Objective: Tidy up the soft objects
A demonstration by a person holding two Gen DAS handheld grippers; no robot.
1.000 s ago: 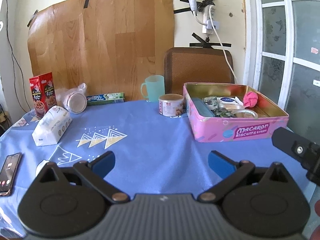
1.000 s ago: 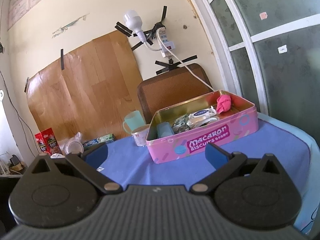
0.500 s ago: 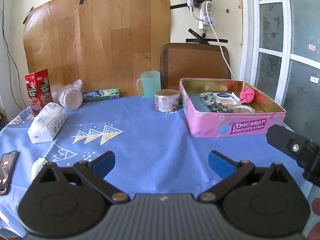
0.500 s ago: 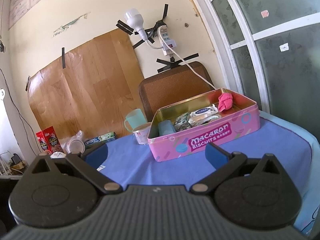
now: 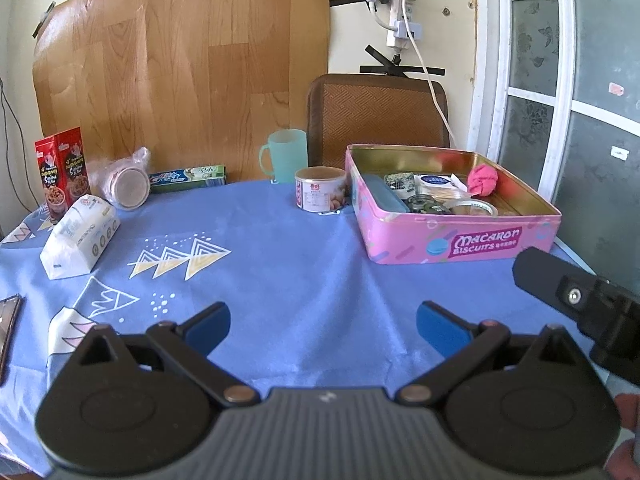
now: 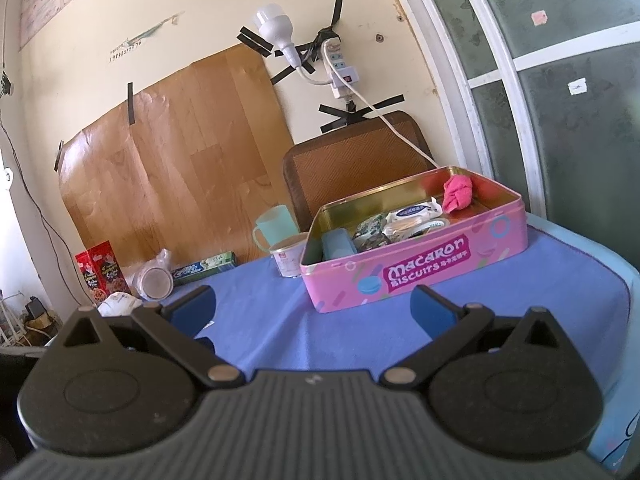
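Note:
A pink Macaron biscuit tin (image 5: 460, 242) (image 6: 420, 272) stands open at the table's right. It holds a pink soft cloth ball (image 5: 483, 178) (image 6: 457, 193), wrapped packets, a blue case and a tape roll. A white tissue pack (image 5: 78, 236) lies at the table's left. My left gripper (image 5: 322, 326) is open and empty, low over the blue tablecloth, well short of the tin. My right gripper (image 6: 314, 306) is open and empty, in front of the tin. Part of the right gripper's body shows in the left wrist view (image 5: 580, 304).
A small can (image 5: 319, 189), a teal mug (image 5: 286, 155), a toothpaste box (image 5: 187, 178), a bagged round container (image 5: 128, 186) and a red snack box (image 5: 62, 174) stand along the back. A phone (image 5: 6, 328) lies at the left edge. A brown chair (image 5: 378, 114) stands behind the table.
Both grippers have drawn back and shifted slightly; the tin and other objects appear a little farther off. Both stay open and empty. Nothing on the table has moved.

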